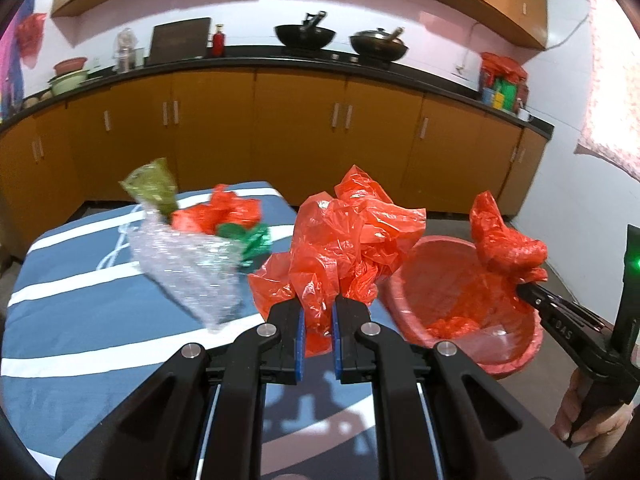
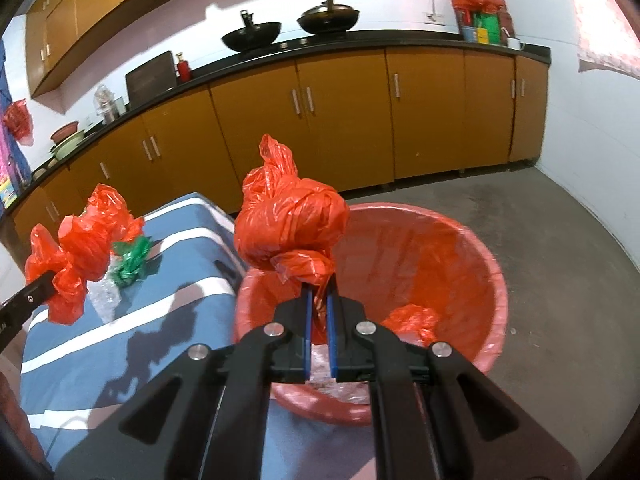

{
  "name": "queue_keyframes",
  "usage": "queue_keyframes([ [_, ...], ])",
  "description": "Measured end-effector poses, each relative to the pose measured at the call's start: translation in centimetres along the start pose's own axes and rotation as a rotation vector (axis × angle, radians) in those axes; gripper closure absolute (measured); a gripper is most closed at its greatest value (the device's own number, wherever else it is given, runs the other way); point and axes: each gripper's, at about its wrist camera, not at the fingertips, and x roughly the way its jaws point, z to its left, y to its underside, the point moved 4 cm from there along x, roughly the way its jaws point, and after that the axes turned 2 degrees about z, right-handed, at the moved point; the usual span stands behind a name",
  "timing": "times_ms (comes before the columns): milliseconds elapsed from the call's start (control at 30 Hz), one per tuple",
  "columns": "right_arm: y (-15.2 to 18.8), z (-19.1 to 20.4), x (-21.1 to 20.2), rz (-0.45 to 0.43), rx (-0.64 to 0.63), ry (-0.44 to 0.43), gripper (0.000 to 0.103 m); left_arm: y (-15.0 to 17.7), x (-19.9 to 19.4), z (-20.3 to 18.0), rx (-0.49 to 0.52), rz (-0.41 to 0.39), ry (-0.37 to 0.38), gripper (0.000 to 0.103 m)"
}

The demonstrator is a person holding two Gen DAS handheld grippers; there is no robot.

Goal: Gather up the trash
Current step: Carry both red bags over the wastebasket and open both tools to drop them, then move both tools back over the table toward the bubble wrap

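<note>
Your left gripper (image 1: pixel 317 316) has its jaws closed on a loose red bag (image 1: pixel 352 240), held up over the desk (image 1: pixel 60 312) just beside the bin (image 1: pixel 516 360); your right gripper (image 2: pixel 319 304) has its jaws pinched on a knotted red bag (image 2: pixel 288 224), held above the red-lined bin (image 2: pixel 480 264); red plastic already lies inside it; on the desk sit bubble wrap (image 1: pixel 188 264), a green scrap (image 1: pixel 250 238), another red bag (image 1: pixel 216 212); a blurred olive wrapper (image 1: pixel 152 184) shows above the bubble wrap.
</note>
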Motion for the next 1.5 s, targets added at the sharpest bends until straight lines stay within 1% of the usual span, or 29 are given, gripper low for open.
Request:
queue_keyframes([
  [467,0.0,-5.3,1.1,0.014,0.081,0.041,0.095,0.5,3.7,-7.7,0.063,0.039,0.094,0.093],
  [667,-0.1,-6.7,2.2,0.026,0.104,0.049,0.095,0.9,5.9,-9.6,0.083,0.067,0.118,0.093],
  [1033,-0.3,-8.0,4.2,0.04,0.128,0.049,0.095,1.4,8.4,-12.8,0.119,0.101,0.154,0.093],
  [1100,-0.3,-8.2,4.4,0.043,0.131,0.047,0.094,1.6,8.9,-13.2,0.133,0.112,0.166,0.093],
  [1133,-0.3,-8.3,4.6,0.046,0.135,0.042,0.091,1.6,9.0,-13.3,0.137,0.116,0.168,0.092],
  [1167,-0.2,-8.4,4.6,0.047,0.138,0.044,0.09,1.8,9.1,-13.5,0.142,0.122,0.171,0.092],
  [1200,-0.1,-8.6,4.7,0.047,0.143,0.041,0.089,2.0,9.3,-13.6,0.144,0.131,0.175,0.09],
  [1233,0.0,-8.7,4.7,0.05,0.148,0.035,0.086,2.0,9.5,-13.8,0.145,0.14,0.178,0.085],
  [1267,0.1,-8.8,4.8,0.052,0.15,0.034,0.085,2.1,9.7,-13.9,0.146,0.147,0.18,0.083],
  [1333,0.3,-8.8,4.8,0.055,0.148,0.037,0.083,2.3,9.9,-14.0,0.147,0.153,0.178,0.075],
  [1500,0.6,-9.3,4.7,0.058,0.146,0.051,0.083,2.5,9.8,-13.8,0.145,0.156,0.176,0.074],
])
